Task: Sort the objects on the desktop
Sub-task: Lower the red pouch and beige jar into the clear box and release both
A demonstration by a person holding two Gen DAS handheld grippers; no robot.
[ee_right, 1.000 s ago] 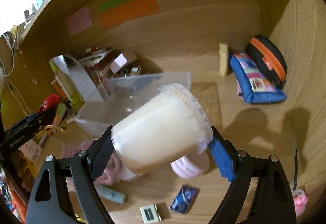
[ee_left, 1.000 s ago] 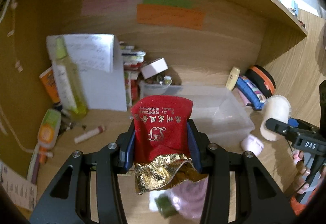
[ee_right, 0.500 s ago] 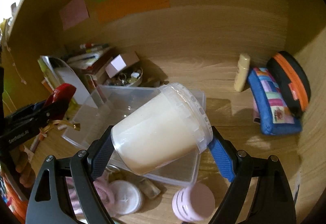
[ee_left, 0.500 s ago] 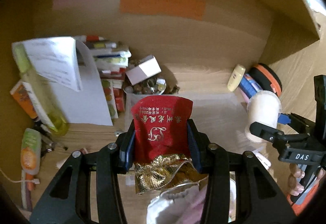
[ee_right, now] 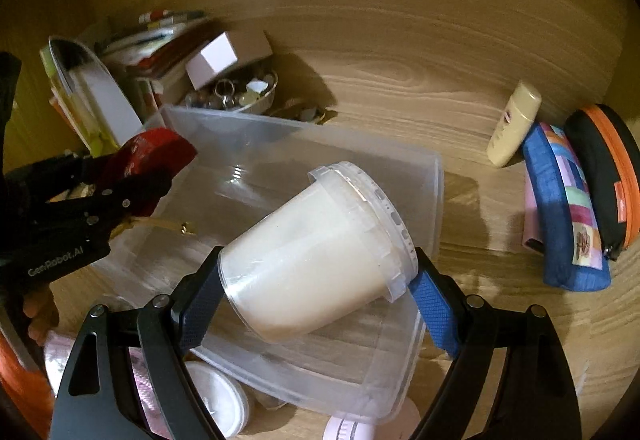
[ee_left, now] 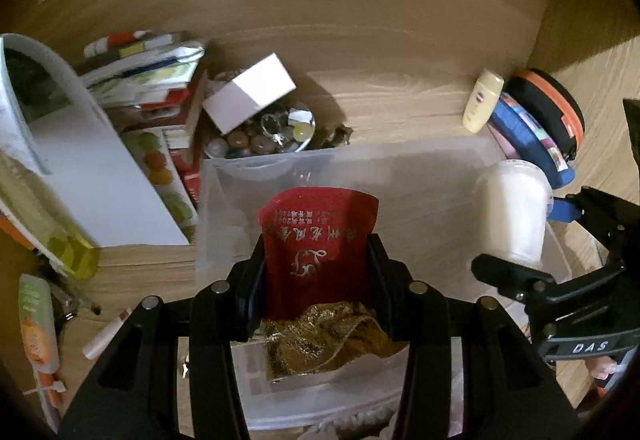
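Clearly soft and light, the red fabric pouch (ee_left: 316, 240) with its crinkled gold lining is pinched flat in the left gripper (ee_left: 318, 276) over the clear plastic bin (ee_right: 430, 176); it will likely flop, so a hold mid-body suits it. Beside it, the right gripper (ee_right: 316, 280) clamps a stiff, smooth, cream-filled lidded tub (ee_right: 316, 260) across its tapered wall, probably heavier and slippery, above the same bin.

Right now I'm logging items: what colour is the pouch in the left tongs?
Red with gold trim; left wrist view.

translucent plastic bin (ee_right: 434, 176), glossy plastic jar (ee_right: 316, 256), red cloth pouch (ee_left: 316, 240), wood-grain desk (ee_right: 400, 80).
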